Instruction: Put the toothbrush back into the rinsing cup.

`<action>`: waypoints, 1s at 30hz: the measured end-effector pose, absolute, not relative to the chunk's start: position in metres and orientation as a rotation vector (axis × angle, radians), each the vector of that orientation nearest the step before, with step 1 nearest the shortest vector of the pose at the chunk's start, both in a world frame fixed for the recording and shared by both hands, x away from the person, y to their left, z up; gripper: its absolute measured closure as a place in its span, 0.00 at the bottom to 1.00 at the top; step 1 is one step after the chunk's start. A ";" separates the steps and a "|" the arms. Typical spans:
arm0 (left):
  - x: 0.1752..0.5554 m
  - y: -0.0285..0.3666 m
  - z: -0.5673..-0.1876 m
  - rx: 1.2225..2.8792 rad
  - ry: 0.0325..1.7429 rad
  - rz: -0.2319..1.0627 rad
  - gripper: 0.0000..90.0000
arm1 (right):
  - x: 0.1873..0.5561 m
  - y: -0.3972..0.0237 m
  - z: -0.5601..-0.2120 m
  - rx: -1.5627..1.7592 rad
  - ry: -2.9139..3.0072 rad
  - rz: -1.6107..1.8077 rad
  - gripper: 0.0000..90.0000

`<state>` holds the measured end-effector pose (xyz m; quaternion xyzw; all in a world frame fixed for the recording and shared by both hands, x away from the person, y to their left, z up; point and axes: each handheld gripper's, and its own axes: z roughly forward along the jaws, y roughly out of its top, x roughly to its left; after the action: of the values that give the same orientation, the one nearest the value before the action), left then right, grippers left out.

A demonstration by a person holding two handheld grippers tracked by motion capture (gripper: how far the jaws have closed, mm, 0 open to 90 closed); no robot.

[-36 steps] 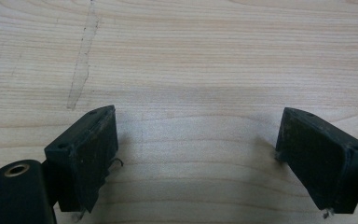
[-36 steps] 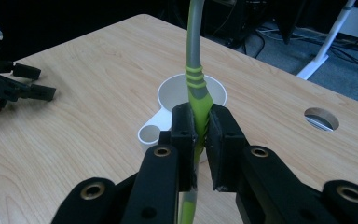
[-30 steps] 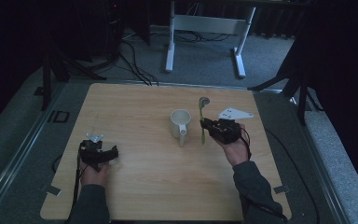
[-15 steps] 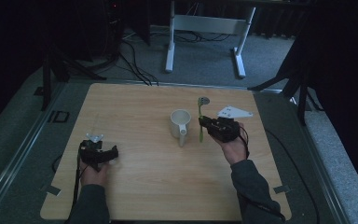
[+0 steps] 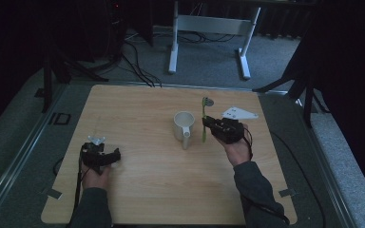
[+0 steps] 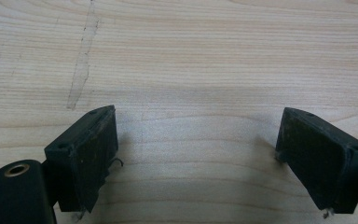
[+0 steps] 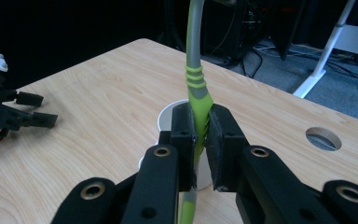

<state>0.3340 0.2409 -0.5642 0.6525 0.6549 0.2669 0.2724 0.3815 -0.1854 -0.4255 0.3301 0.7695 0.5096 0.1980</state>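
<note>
Now | right gripper [image 7: 203,135] clamps green utensil [image 7: 196,88] | apparently spoon, beside mug [image 5: 183,124]

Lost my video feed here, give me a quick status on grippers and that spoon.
Right gripper shut on green-handled spoon, beside white mug. Left gripper open over bare table. Nothing in the way.

We see the mug [image 5: 184,127] standing near the middle of the table [image 5: 142,190]. Just right of it is the spoon [image 5: 204,121], clamped in the right gripper [image 5: 208,124]. The left gripper [image 5: 116,156] rests well apart, near the table's front left, over bare wood.
</note>
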 end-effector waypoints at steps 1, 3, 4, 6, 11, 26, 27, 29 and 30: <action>0.334 0.241 -0.564 1.757 1.763 0.718 0.15 | 0.382 -0.185 -0.425 0.925 2.151 1.429 0.91; 0.334 0.241 -0.564 1.757 1.763 0.717 0.15 | 0.382 -0.185 -0.425 0.921 2.144 1.432 0.91; 0.334 0.241 -0.564 1.757 1.763 0.717 0.15 | 0.382 -0.185 -0.425 0.921 2.143 1.433 0.91; 0.334 0.241 -0.564 1.758 1.763 0.716 0.15 | 0.382 -0.185 -0.424 0.922 2.137 1.439 0.91; 0.334 0.241 -0.564 1.758 1.763 0.717 0.15 | 0.384 -0.183 -0.424 0.914 2.135 1.443 0.91; 0.334 0.241 -0.564 1.758 1.763 0.717 0.15 | 0.385 -0.178 -0.423 0.910 2.112 1.462 0.91; 0.334 0.241 -0.564 1.758 1.763 0.717 0.15 | 0.386 -0.177 -0.423 0.911 2.111 1.464 0.91; 0.334 0.241 -0.564 1.758 1.763 0.717 0.15 | 0.386 -0.177 -0.423 0.909 2.109 1.465 0.91; 0.334 0.241 -0.564 1.758 1.763 0.717 0.15 | 0.387 -0.177 -0.423 0.909 2.108 1.464 0.91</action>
<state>0.3340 0.2410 -0.5641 0.6530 0.6548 0.2663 0.2719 0.3865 -0.1768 -0.4230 0.3266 0.7573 0.5260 0.2078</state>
